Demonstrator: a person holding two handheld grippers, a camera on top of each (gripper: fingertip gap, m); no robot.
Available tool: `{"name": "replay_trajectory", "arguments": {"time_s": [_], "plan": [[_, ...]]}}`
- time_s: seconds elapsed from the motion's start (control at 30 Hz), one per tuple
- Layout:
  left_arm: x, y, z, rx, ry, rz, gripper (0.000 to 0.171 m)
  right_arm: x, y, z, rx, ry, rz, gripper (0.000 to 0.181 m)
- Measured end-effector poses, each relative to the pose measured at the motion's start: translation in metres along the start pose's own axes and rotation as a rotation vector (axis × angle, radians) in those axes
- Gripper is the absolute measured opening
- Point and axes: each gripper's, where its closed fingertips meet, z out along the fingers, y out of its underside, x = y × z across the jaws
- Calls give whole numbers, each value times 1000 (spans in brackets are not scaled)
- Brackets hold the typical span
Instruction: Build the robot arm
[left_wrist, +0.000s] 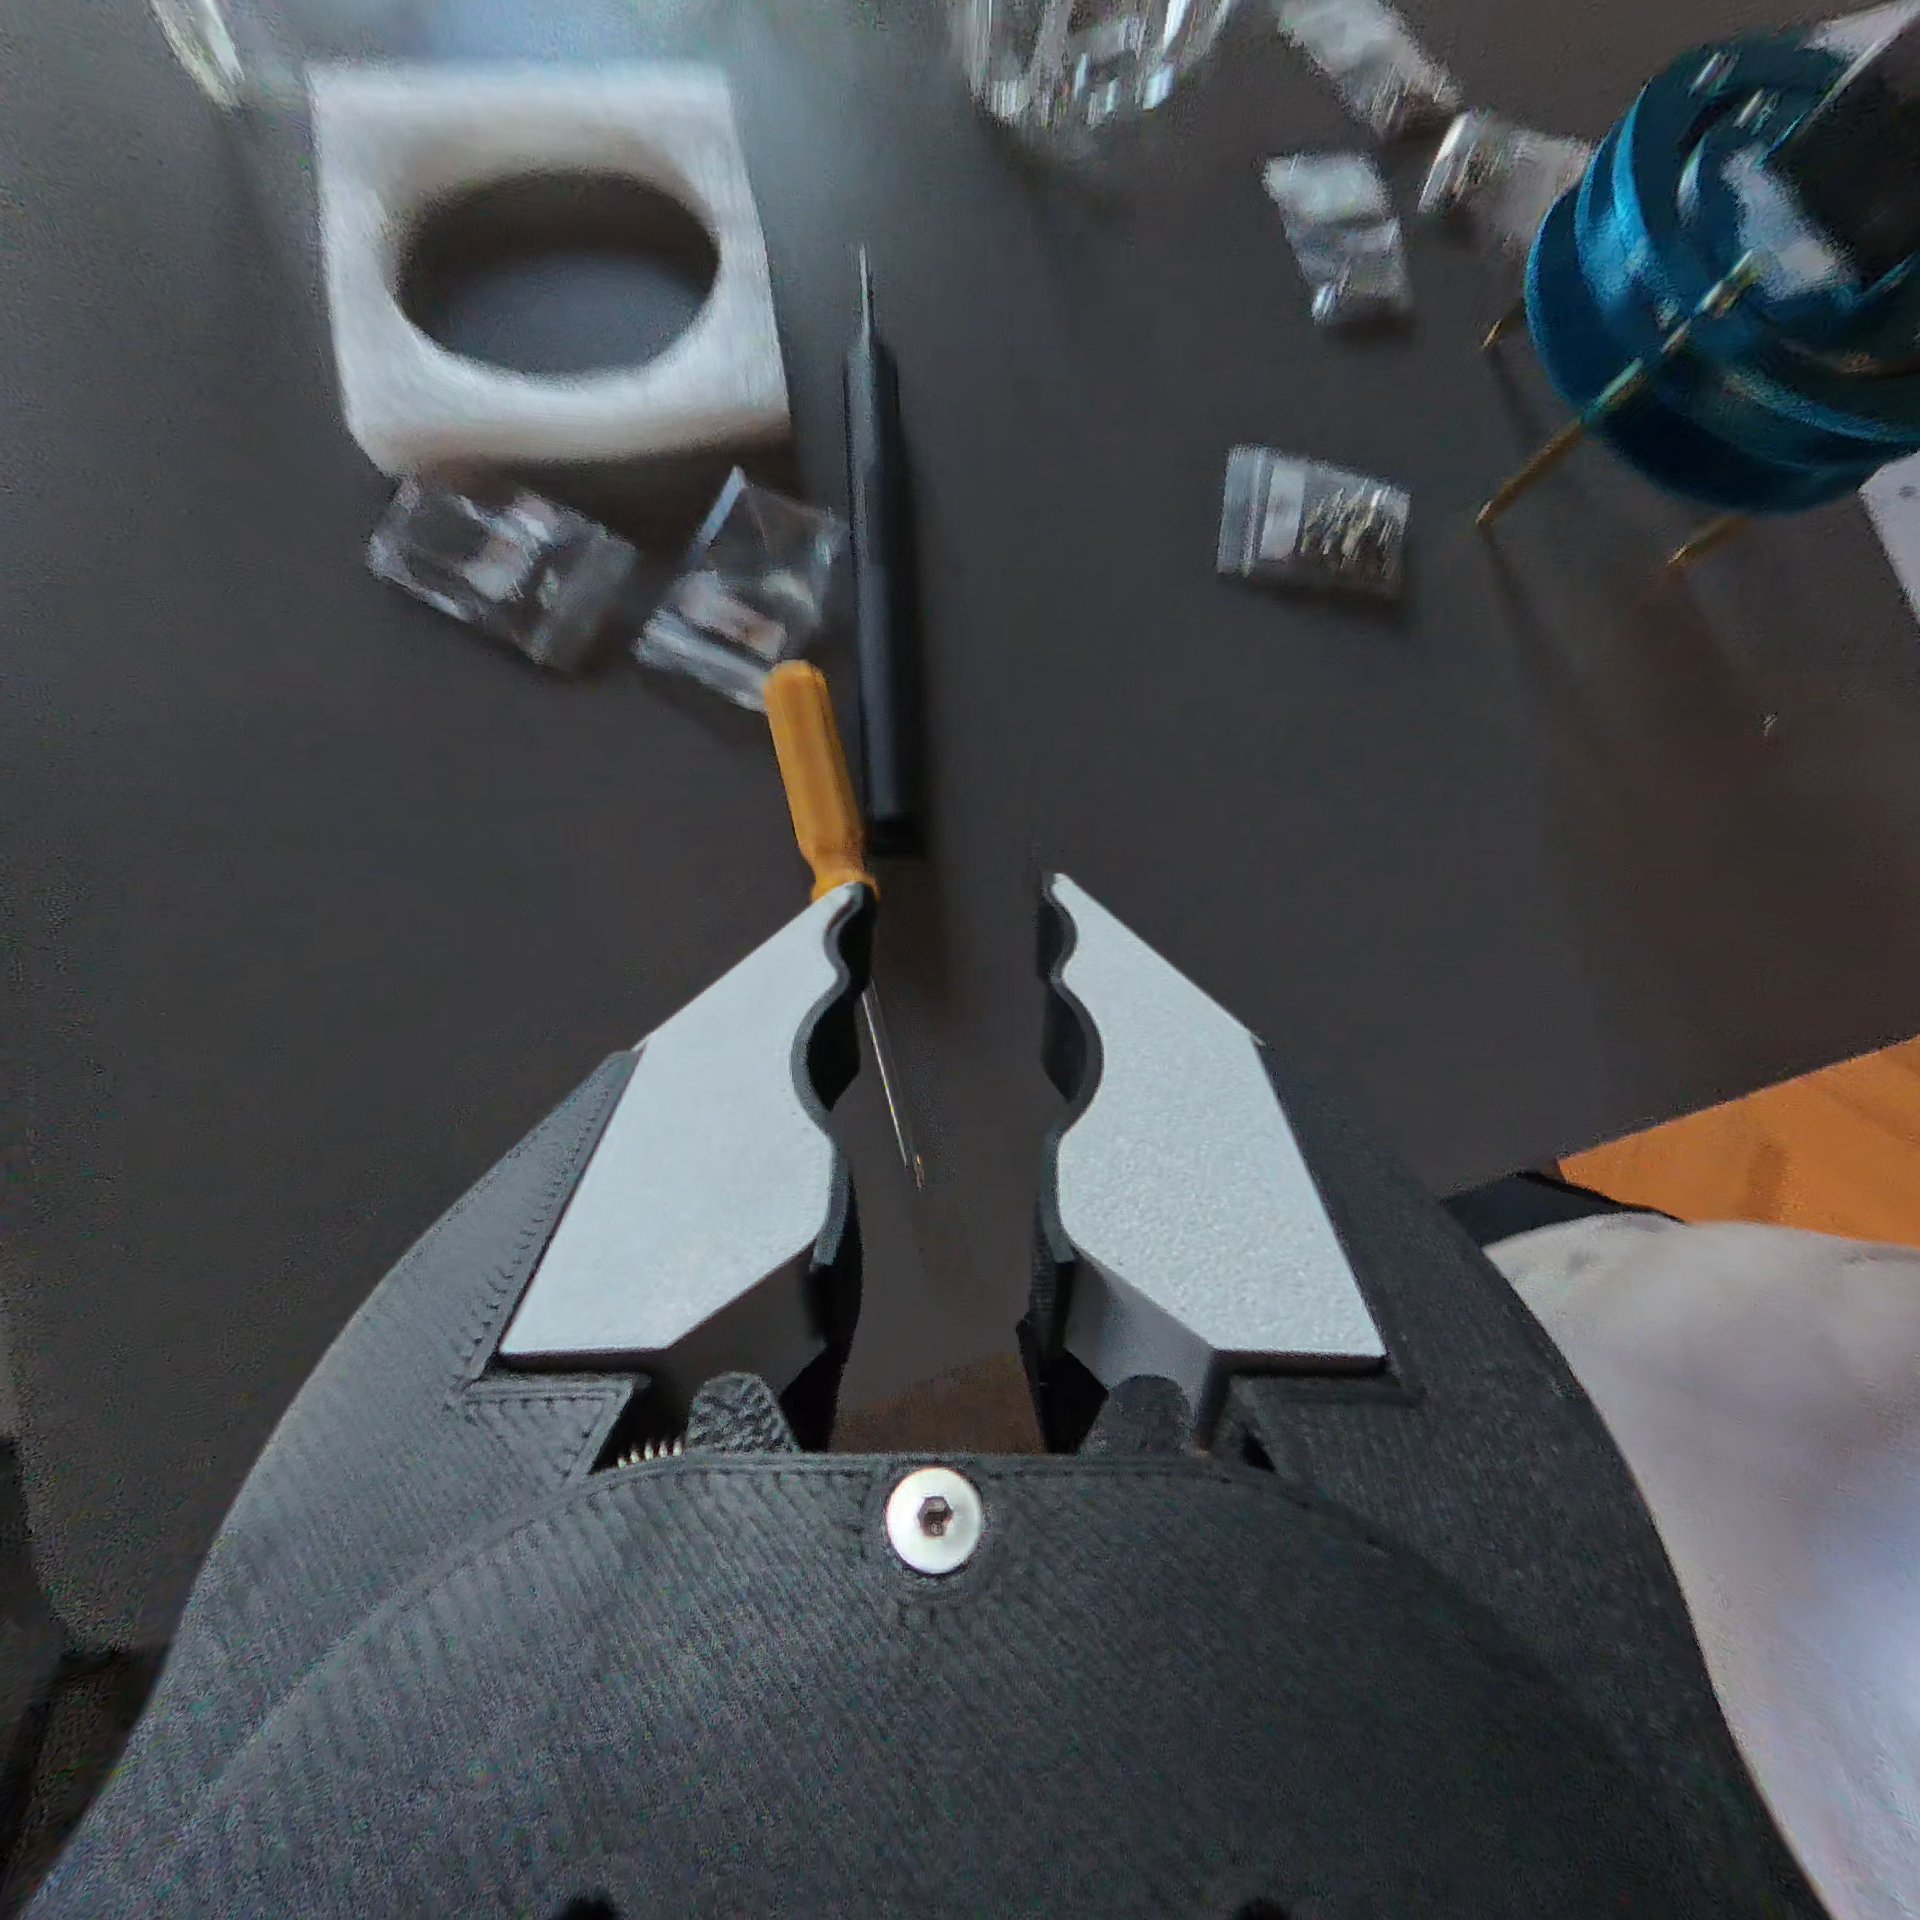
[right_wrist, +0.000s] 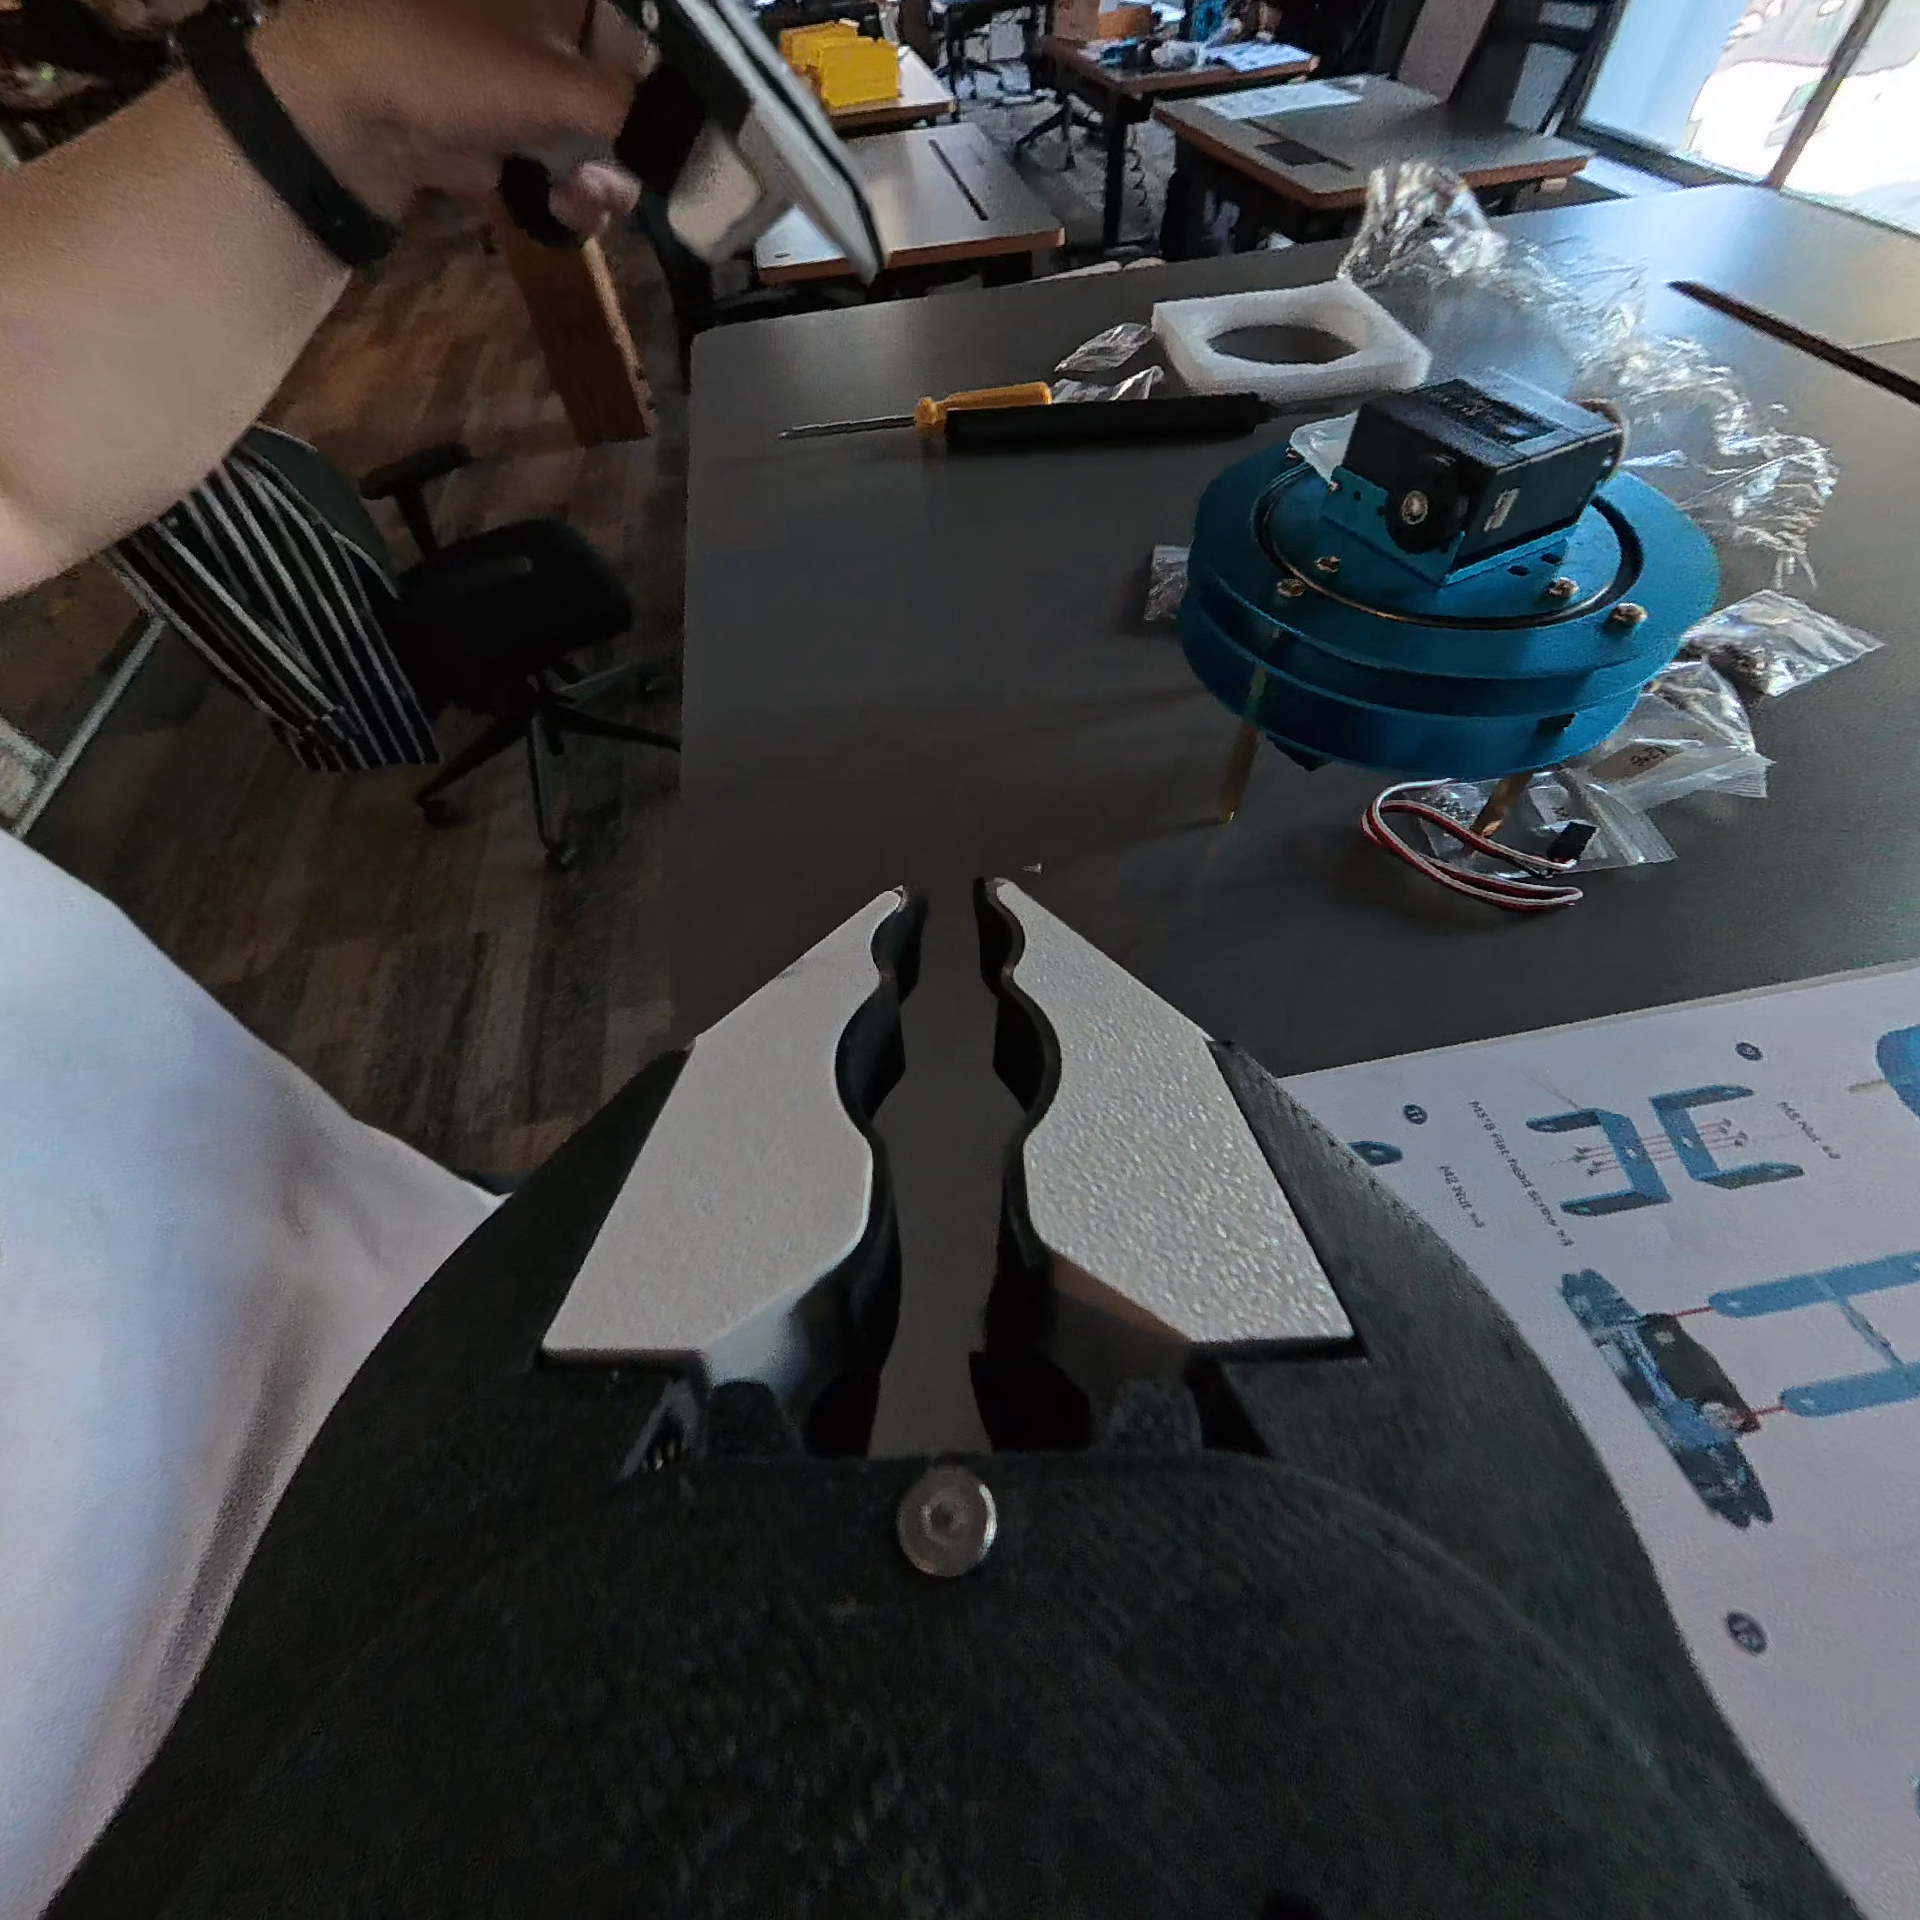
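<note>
Hovering left gripper (left_wrist: 951, 899) above slim orange-handled screwdriver (left_wrist: 821, 784), matte table (left_wrist: 1247, 831)

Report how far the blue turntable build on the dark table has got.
Looks done: the blue disc base stands on brass legs, a black servo mounted on top. In hand: nothing; the left tool hangs open just above the yellow-handled screwdriver, and the right tool is open and empty. Left: hardware bags lie unopened, and the servo cable lies loose.
</note>
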Motion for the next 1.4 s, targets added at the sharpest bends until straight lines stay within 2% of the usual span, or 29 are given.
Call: {"name": "replay_trajectory", "arguments": {"time_s": [0.07, 0.23, 0.4, 0.47, 0.57, 0.73, 0.83, 0.93, 1.03, 1.1, 1.2, 1.3, 1.4], "plan": [[-8, 13, 9, -64, -27, 40, 25, -7, -4, -2, 17, 42, 8, 9], [-30, 0, 40, -160, 45, 141, 30, -25, -20, 1, 83, 160, 70, 9], [-43, 7, 70, -269, 90, 244, 31, -54, -28, 18, 134, 309, 97, 9], [-41, 9, 75, -275, 113, 313, 27, -67, -28, 23, 145, 361, 115, 10], [-50, 8, 82, -284, 54, 432, 29, -86, -20, 20, 134, 443, 153, 10], [-48, 10, 80, -295, 109, 463, 21, -110, 1, 8, 108, 532, 217, 10], [-38, 2, 69, -208, 170, 447, 19, -117, 9, 0, 123, 560, 232, 10], [-6, -17, 40, -58, 277, 497, 18, -117, 16, 1, 170, 539, 252, 9], [20, -37, 20, 34, 227, 611, 17, -109, 20, 10, 204, 484, 284, 9], [57, -42, 9, 81, 258, 729, 16, -106, 18, 18, 215, 430, 295, 9], [138, -29, -7, 118, 376, 992, 17, -110, -6, 27, 270, 327, 271, 11], [207, -7, -9, 156, 382, 1256, 17, -113, -42, 35, 381, 242, 184, 31], [255, 13, -9, 161, 418, 1436, 17, -101, -58, 40, 401, 267, 95, 46]]}}
